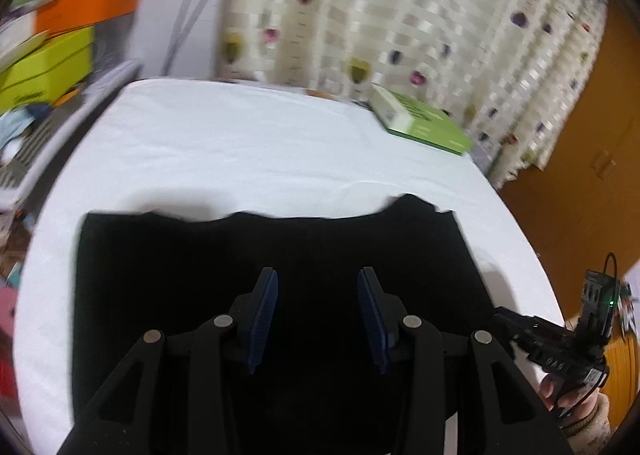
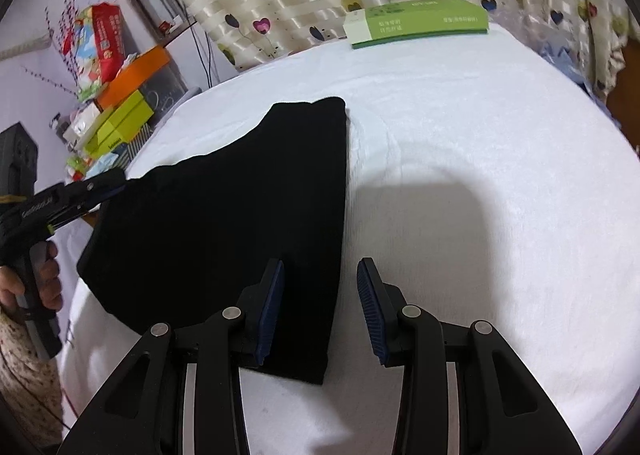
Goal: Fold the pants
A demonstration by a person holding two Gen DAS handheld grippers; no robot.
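Both wrist views angled downward, close above (shared) black pants (image 1: pixel 280 275), white table (image 2: pixel 480 135)

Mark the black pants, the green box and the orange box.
black pants (image 2: pixel 240 215), right wrist view, middle of the folded cloth
green box (image 2: pixel 432 17), right wrist view, its green top face
orange box (image 1: pixel 86 7), left wrist view, its side

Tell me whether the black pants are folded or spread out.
Folded: the black pants lie as a compact, straight-edged block on the white cloth, no separate legs showing.
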